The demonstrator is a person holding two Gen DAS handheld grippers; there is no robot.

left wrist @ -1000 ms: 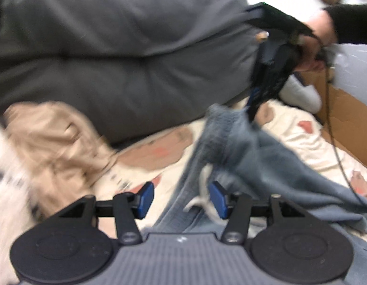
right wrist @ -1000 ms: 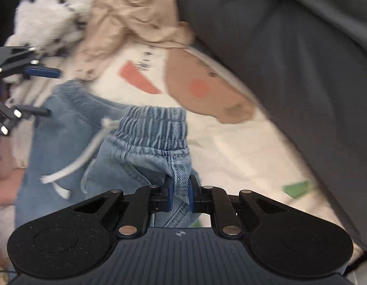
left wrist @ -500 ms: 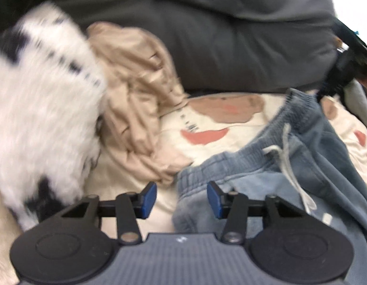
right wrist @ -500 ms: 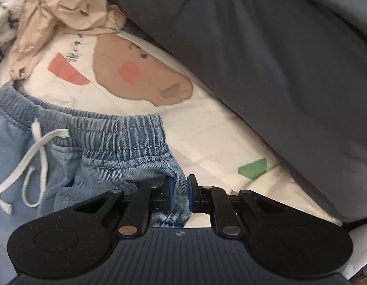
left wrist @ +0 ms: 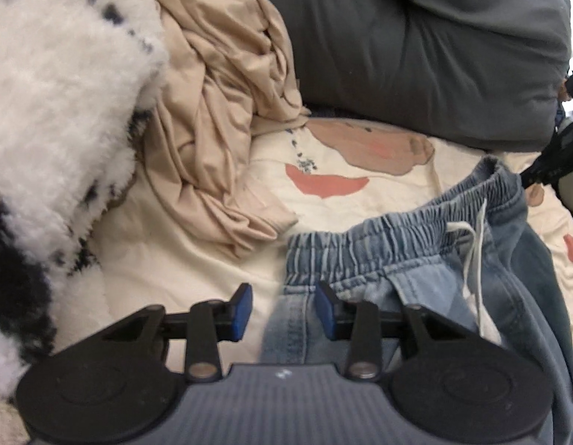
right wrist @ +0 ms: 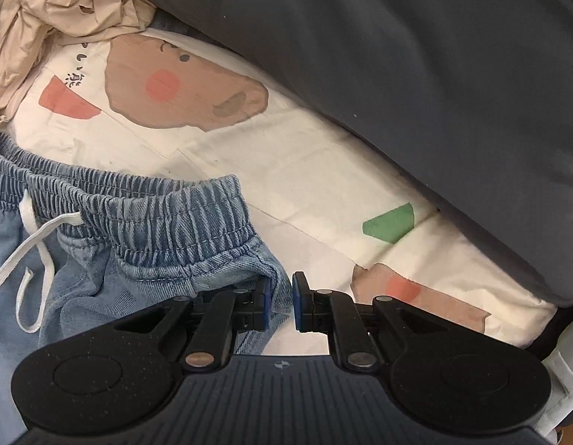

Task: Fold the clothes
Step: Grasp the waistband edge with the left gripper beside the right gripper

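Both tongs [left wrist: 283, 311] [right wrist: 279, 306] apart; jeans [left wrist: 416, 259] legs cropped.

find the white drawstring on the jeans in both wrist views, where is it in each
Left wrist: the white drawstring hangs at right of centre, down from the elastic waistband of the jeans.
Right wrist: the drawstring lies at the far left edge, looping below the waistband.
Shared landmark: the brown bear print with a pink cheek on the cream sheet, beyond the waistband in both.

Jeans [left wrist: 416, 259] legs run off bottom edge, both views. Fluffy white garment [left wrist: 56, 92] blurred, cropped left. Right gripper [left wrist: 546, 170] mostly out of frame.
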